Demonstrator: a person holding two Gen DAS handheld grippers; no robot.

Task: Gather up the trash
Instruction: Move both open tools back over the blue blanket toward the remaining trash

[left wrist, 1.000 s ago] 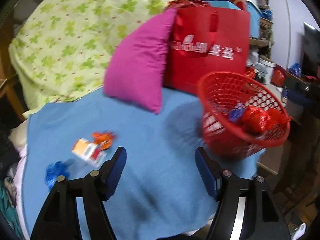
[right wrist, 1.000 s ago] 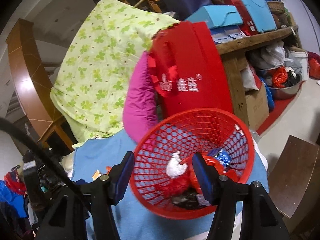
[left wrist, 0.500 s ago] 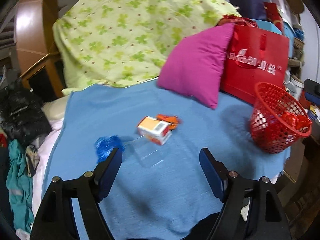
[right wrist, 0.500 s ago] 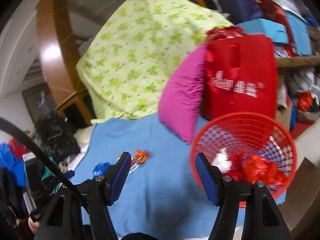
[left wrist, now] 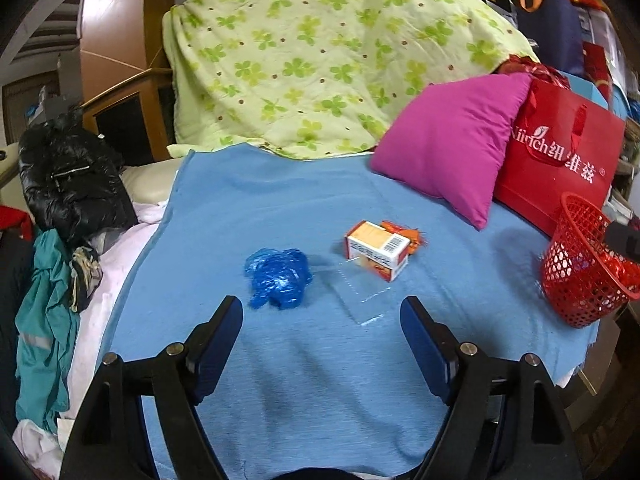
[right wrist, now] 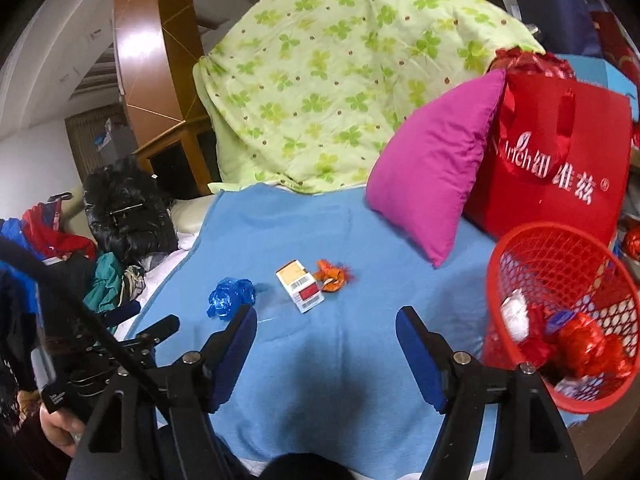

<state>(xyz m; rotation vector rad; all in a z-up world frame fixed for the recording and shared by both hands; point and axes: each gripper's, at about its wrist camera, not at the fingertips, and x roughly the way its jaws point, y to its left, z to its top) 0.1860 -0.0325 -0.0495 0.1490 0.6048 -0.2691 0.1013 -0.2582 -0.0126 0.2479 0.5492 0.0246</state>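
On the blue blanket lie a crumpled blue plastic bag, a small white and orange carton, an orange wrapper behind it and a clear plastic sheet. The same bag, carton and orange wrapper show in the right wrist view. A red mesh basket holding several wrappers stands at the right; it also shows in the left wrist view. My left gripper is open and empty just short of the bag. My right gripper is open and empty.
A magenta pillow, a red gift bag and a green clover quilt stand behind the blanket. A black jacket and piled clothes lie at the left. The blanket's edge drops off at the right by the basket.
Both grippers have swung left, away from the basket and toward the trash on the blanket. The bag, carton and wrapper now sit ahead of the fingers. Both stay open.
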